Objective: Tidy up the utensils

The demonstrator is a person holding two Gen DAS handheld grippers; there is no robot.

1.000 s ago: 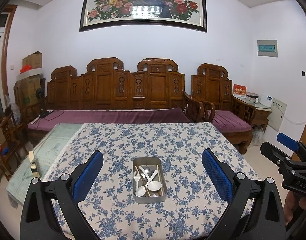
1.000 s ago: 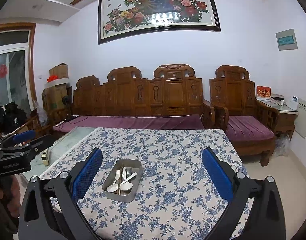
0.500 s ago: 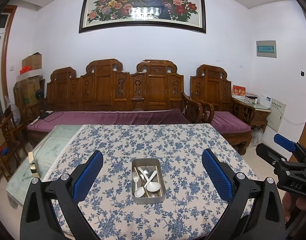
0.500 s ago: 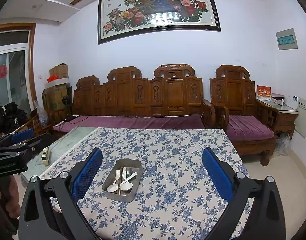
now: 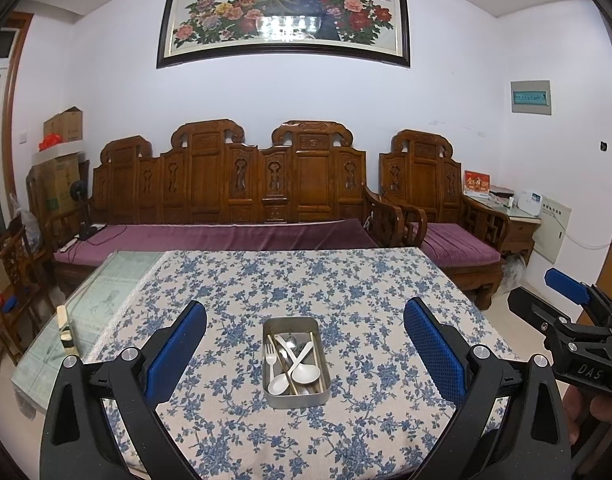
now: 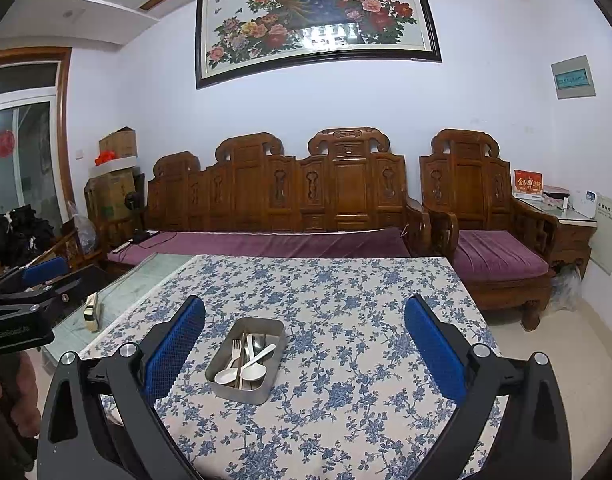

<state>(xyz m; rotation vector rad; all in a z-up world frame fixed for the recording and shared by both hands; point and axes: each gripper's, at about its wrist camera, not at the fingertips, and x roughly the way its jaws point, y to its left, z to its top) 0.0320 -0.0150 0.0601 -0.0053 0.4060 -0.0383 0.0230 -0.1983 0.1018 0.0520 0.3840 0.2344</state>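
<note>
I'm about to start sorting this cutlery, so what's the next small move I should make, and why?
Probably lower the left gripper toward the metal tray, aiming at the top white spoon. Both grippers are open and hold nothing, the right gripper sits off to the tray's side, and the utensils lie jumbled in the tray, which is centred between the left fingers.

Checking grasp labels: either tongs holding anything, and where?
Nothing held. Left tongs and right tongs are open above the table; utensils lie in the tin.

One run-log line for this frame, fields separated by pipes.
left gripper open, empty | right gripper open, empty | metal tray on floral tablecloth holds spoons, fork, chopsticks | nothing grasped
</note>
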